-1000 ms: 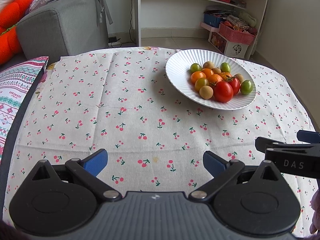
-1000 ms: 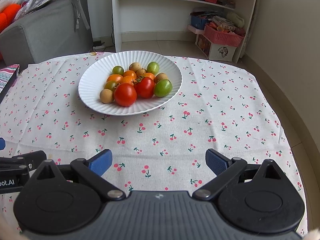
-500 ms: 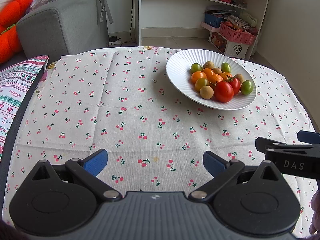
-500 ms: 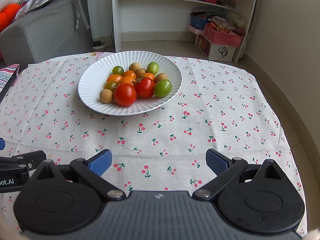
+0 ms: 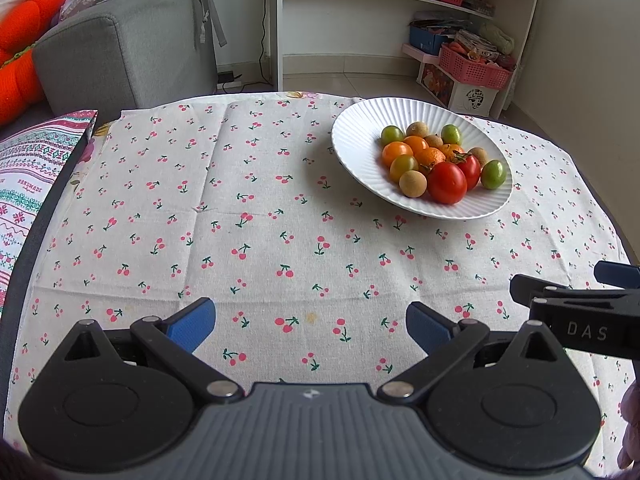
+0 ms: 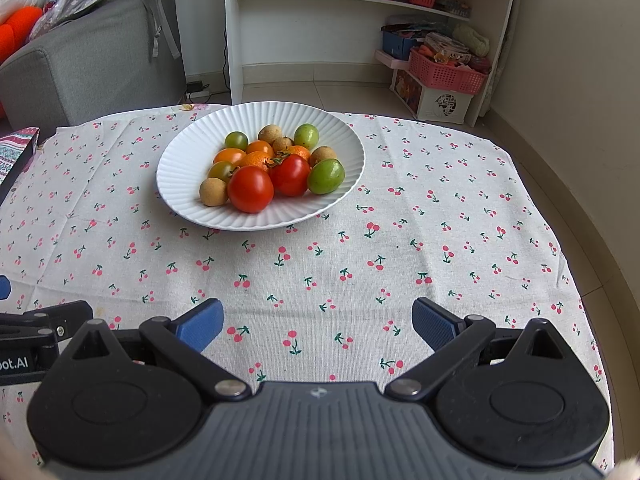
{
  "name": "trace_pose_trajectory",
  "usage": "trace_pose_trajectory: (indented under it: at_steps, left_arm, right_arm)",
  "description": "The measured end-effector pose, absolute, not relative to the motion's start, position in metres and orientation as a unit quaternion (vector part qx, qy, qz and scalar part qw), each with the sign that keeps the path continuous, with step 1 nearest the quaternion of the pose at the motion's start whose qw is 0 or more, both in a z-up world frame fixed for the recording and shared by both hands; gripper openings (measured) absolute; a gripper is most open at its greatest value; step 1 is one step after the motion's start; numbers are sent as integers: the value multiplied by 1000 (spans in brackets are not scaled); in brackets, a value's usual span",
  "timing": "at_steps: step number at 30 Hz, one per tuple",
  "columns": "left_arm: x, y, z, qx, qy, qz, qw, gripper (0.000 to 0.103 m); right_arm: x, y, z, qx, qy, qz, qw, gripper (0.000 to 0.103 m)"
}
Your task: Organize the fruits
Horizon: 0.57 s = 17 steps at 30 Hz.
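A white ribbed plate [image 5: 360, 128] [image 6: 188, 160] stands on the cherry-print tablecloth [image 5: 240, 220] and holds a pile of small fruits: red tomatoes [image 6: 251, 189] [image 5: 447, 182], orange ones [image 5: 394, 153], green ones [image 6: 325, 176] and tan round ones [image 6: 213, 191]. My left gripper [image 5: 311, 324] hovers open over the cloth near the front edge, well short of the plate, with nothing between its fingers. My right gripper [image 6: 317, 322] is open too, empty, in front of the plate. Each gripper shows at the edge of the other's view.
A grey sofa [image 5: 120, 52] with orange cushions stands behind the table at left. A white shelf [image 6: 360, 20] with pink baskets [image 6: 446, 74] lines the back wall. A patterned box [image 5: 28, 176] lies at the table's left edge.
Both views show only a slight drift; the plate and fruits stay put and both grippers remain open.
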<state>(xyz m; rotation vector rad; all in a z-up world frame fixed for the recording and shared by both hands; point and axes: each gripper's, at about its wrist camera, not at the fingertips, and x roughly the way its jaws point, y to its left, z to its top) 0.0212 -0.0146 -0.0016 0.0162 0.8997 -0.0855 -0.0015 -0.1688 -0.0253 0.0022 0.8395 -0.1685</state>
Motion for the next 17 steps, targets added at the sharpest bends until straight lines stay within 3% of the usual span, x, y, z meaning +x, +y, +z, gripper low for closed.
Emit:
trace_pose_trajectory:
  at_steps: [17]
  left_arm:
    - [21, -15, -3, 9, 435, -38, 900, 94]
  right_arm:
    - [-2, -168, -25, -1, 406, -82, 910, 103]
